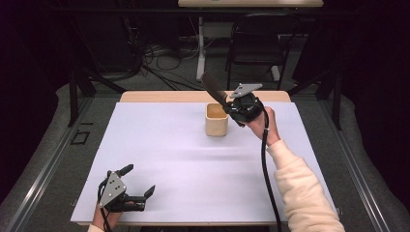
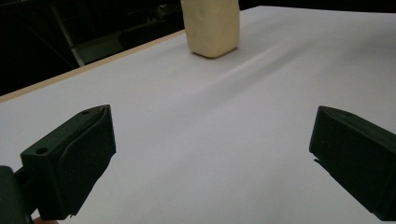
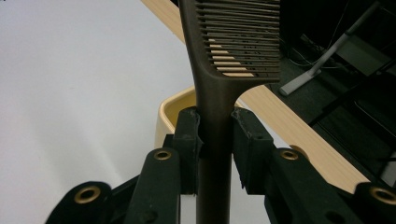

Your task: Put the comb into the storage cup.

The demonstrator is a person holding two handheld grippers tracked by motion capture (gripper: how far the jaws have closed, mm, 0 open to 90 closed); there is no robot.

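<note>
a dark brown comb [image 3: 219, 70] with fine even teeth, a pale cream-yellow cup [image 1: 216, 120], black hand-held grippers, a plain white worktop [image 1: 193, 164] with a light wood edge at 12 o'clock.

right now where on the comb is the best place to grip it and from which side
Grip the comb on its plain handle just below the teeth, jaws closing across the handle's two narrow sides, as the right gripper does now. The handle is slim, smooth and straight, so the pads sit flat; the teeth would probably flex. The cup sits below it.
</note>
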